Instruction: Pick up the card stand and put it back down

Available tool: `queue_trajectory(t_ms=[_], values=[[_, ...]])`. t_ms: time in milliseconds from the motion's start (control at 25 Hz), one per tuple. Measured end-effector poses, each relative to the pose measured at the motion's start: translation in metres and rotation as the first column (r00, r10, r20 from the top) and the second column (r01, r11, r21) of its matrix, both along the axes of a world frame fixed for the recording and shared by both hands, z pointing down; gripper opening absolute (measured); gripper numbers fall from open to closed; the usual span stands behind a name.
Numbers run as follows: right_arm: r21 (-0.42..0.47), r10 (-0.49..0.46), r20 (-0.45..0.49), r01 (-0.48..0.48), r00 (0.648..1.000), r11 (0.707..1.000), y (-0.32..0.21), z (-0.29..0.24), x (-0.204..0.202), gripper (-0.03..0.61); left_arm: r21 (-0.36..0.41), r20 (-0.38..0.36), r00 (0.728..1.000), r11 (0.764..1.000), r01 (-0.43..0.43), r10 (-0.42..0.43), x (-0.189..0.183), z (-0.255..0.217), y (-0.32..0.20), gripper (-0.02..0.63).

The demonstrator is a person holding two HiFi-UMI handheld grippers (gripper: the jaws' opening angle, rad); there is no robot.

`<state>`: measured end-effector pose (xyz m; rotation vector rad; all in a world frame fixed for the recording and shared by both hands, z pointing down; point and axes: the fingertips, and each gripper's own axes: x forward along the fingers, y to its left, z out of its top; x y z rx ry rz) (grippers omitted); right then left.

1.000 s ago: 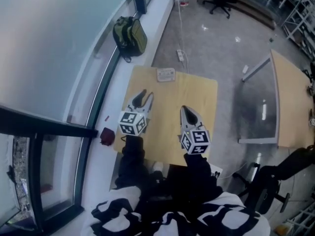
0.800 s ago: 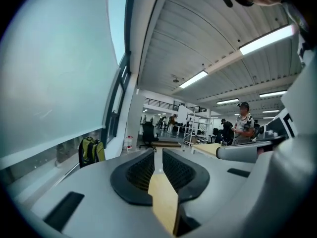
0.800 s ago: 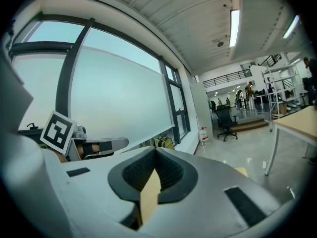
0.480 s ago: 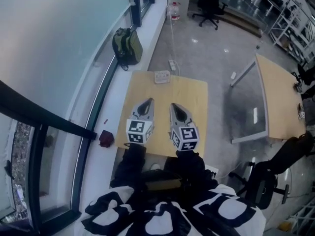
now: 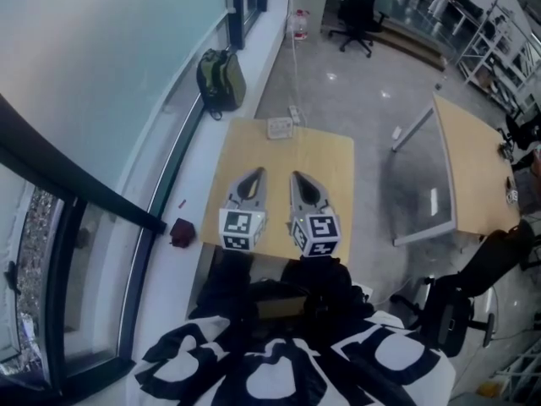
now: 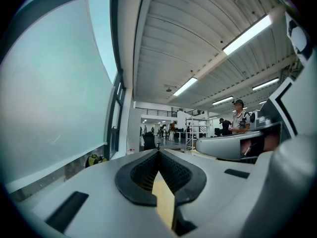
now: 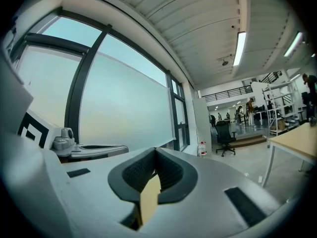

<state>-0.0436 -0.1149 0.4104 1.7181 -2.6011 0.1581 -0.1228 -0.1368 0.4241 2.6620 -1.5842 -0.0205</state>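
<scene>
Two tools hover side by side above the near half of the light wooden worktop (image 5: 330,155) in the head view. The left tool (image 5: 256,174) and the right tool (image 5: 297,178) are close together and point away from the person toward the far edge. Each has its jaws together with nothing in them. The card stand (image 5: 281,128) sits on the worktop at the middle of that far edge, ahead of both tool tips, well apart from them and touched by neither. A green backpack (image 5: 221,78) rests by the window beyond the worktop's far left corner.

In the left gripper view, the left tool (image 6: 158,152) has its dark ribbed pads meeting at the tip. Nothing is clamped, and a strip of worktop (image 6: 164,202) shows beneath them.

In the right gripper view, the right tool (image 7: 155,149) is likewise closed and empty over the worktop (image 7: 147,205). An office chair (image 7: 224,135) stands on the floor ahead.

A second earlier the left tool's jaws stood apart; now they are closed. The two tools were then spread wider and have since drawn together. The card stand keeps the same spot at the far edge.
</scene>
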Motion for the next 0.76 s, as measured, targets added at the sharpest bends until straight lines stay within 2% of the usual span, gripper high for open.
queue_trajectory(t_ms=[240, 760], values=[[-0.003, -0.001, 0.030, 0.002, 1.000, 1.000, 0.017, 0.000, 0.001, 0.020, 0.037, 0.026, 1.000, 0.999, -0.006, 0.005, 0.003, -0.008, 0.016, 0.011], [-0.011, 0.009, 0.027, -0.009, 1.000, 1.000, 0.031, 0.005, 0.009, 0.020, 0.011, 0.007, 0.999, 0.999, -0.051, 0.051, 0.016, 0.003, 0.031, 0.011]])
